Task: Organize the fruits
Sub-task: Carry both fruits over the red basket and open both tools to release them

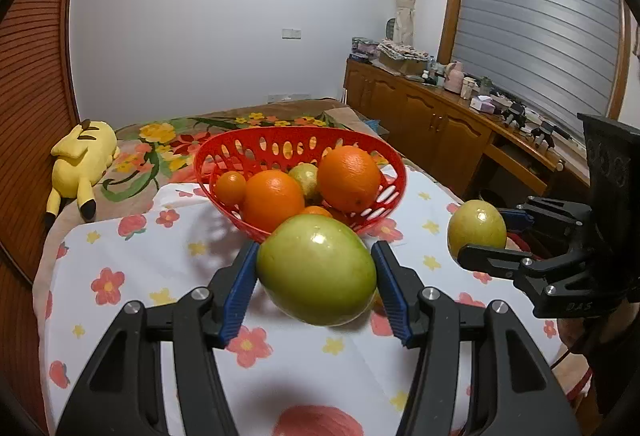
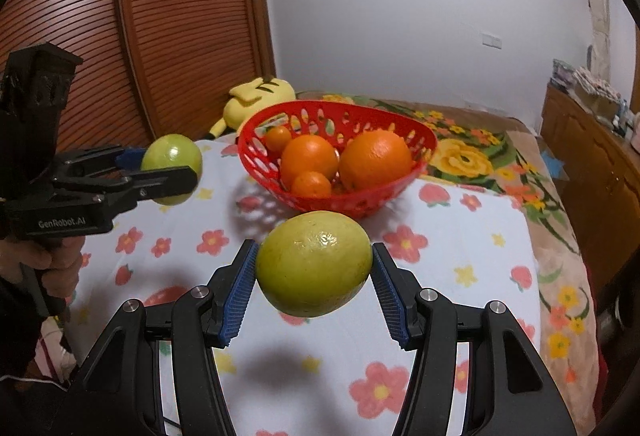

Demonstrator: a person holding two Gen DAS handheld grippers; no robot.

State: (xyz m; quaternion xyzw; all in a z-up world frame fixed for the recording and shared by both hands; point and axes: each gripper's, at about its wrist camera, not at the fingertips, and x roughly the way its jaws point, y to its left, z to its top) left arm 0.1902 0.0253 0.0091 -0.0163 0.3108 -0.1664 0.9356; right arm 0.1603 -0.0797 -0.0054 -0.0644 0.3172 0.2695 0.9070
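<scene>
My left gripper is shut on a green fruit, held above the flowered cloth in front of the red basket. My right gripper is shut on a yellow-green fruit, also held above the cloth before the red basket. Each gripper shows in the other's view: the right one with its fruit, the left one with its fruit. The basket holds two large oranges, small oranges and a greenish fruit.
A white cloth with red flowers covers the bed surface. A yellow plush toy lies beyond the basket by the slatted wooden door. A wooden sideboard with clutter runs along the right.
</scene>
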